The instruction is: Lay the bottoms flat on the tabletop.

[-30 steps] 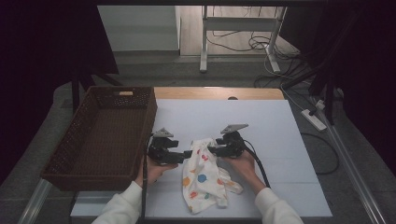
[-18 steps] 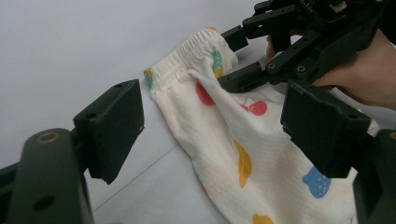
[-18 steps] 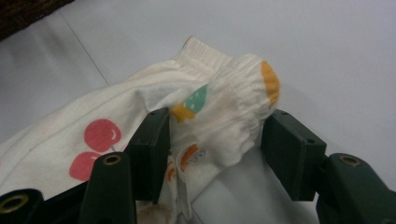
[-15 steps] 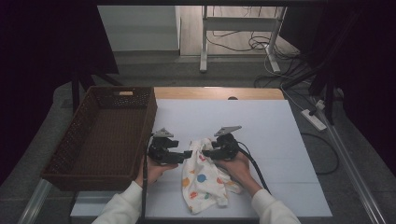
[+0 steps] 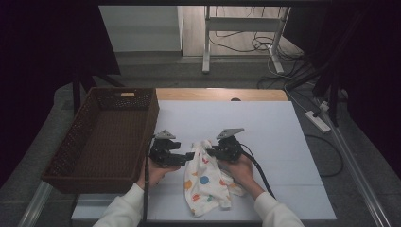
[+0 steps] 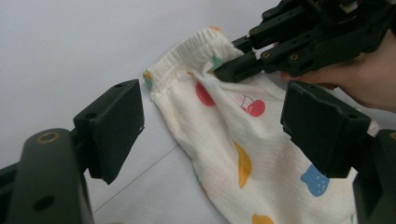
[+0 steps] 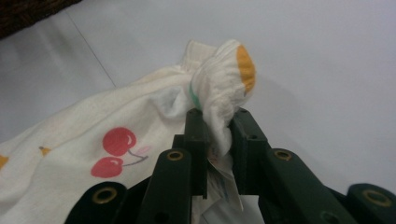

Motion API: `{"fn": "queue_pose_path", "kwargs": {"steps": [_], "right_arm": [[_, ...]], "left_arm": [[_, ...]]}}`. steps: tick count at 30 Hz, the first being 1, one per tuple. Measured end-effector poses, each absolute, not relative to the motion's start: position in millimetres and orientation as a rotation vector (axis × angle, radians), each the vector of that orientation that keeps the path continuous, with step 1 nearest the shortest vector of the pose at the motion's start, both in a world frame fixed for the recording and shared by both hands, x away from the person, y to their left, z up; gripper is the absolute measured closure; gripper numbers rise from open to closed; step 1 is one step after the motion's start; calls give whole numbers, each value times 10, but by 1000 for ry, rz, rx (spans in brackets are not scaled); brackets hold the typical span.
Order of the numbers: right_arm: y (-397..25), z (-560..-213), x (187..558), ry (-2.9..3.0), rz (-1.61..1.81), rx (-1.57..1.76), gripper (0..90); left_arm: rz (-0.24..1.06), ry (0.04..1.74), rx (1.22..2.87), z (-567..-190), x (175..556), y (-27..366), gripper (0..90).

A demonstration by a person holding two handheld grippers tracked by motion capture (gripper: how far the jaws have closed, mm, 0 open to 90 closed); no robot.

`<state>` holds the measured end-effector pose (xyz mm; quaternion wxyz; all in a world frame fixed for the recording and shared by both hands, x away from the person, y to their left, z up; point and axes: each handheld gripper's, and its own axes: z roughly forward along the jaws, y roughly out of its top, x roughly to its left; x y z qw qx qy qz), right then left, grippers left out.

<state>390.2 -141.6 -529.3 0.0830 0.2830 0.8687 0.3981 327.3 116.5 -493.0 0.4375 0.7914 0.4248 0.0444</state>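
Observation:
A small cream garment [image 5: 205,182] printed with cherries and coloured shapes lies on the white table [image 5: 279,142], its elastic waistband [image 6: 187,58] lifted at the far end. My right gripper [image 7: 217,126] is shut on a bunched part of that waistband [image 7: 224,79]; it also appears in the high view [image 5: 211,152] and in the left gripper view [image 6: 243,65]. My left gripper [image 6: 212,123] is open, its jaws straddling the garment just below the waistband without touching it. In the high view my left gripper [image 5: 190,155] points right toward the cloth.
A dark brown wicker basket [image 5: 146,125] stands along the table's left side, close behind my left hand. The wooden table edge [image 5: 222,93] runs along the back. Cables and a power strip [image 5: 318,121] lie on the floor to the right.
My right gripper has shifted slightly left and raised the waistband, so the garment's top stands higher between the two grippers. My left gripper has hardly moved.

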Motion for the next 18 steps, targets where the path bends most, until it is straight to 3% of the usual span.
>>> {"fn": "queue_pose_path", "kwargs": {"steps": [11,18], "right_arm": [[-1690,-4877,3857,2448,1092,834,779],[-1344,-5017,3712,2535,1014,705,763]], "left_arm": [[114,1057,1966,-4926,3276,1171,204],[115,1062,1963,-4922,3280,1181,204]]}}
